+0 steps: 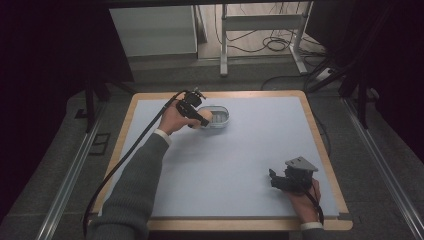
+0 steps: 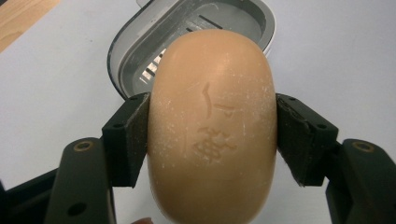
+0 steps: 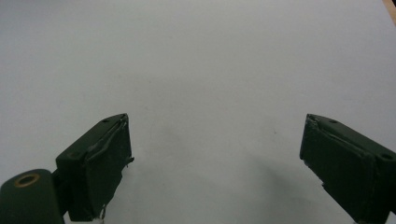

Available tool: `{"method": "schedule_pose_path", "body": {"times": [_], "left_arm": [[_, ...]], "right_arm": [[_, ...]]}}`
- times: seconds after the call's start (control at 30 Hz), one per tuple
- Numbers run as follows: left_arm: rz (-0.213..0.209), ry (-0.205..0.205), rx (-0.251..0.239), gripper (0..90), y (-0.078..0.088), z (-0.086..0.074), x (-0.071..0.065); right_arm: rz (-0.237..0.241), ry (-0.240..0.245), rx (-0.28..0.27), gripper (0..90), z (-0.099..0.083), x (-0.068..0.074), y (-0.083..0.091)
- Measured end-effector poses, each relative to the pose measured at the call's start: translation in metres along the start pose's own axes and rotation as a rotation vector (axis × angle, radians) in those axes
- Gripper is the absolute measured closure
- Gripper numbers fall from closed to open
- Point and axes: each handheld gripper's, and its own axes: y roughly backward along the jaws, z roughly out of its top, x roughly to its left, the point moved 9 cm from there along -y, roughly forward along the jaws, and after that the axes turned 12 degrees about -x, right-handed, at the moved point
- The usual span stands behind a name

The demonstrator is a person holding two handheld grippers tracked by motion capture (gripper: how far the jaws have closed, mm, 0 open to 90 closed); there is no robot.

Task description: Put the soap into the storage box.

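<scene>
A tan oval bar of soap (image 2: 212, 126) with a stamped mark is clamped between the two black pads of my left gripper (image 2: 212, 135). In the high view that left gripper (image 1: 197, 116) hovers at the left edge of a grey oval soap dish (image 1: 216, 116) near the table's far side, with the soap (image 1: 202, 120) at its tip. The soap dish (image 2: 140, 51) lies just beyond the soap, its slotted grey floor showing. My right gripper (image 1: 276, 181) rests low at the front right of the mat. Its jaws (image 3: 215, 163) stand wide apart with nothing between them.
A pale blue mat (image 1: 240, 155) covers a wooden-edged table (image 1: 320, 145). Black cables trail from both grippers off the table's front. Beyond the far edge stand a white cabinet (image 1: 155, 30) and a metal table frame (image 1: 260, 30) on the floor.
</scene>
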Motion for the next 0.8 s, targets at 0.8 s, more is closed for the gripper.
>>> {"method": "schedule_pose_path", "body": {"times": [0.8], "left_arm": [[-0.007,-0.003,-0.015,32.5,-0.016,0.024,0.009]], "right_arm": [[0.005,-0.009,0.0,9.0,0.0,-0.001,0.0]]}}
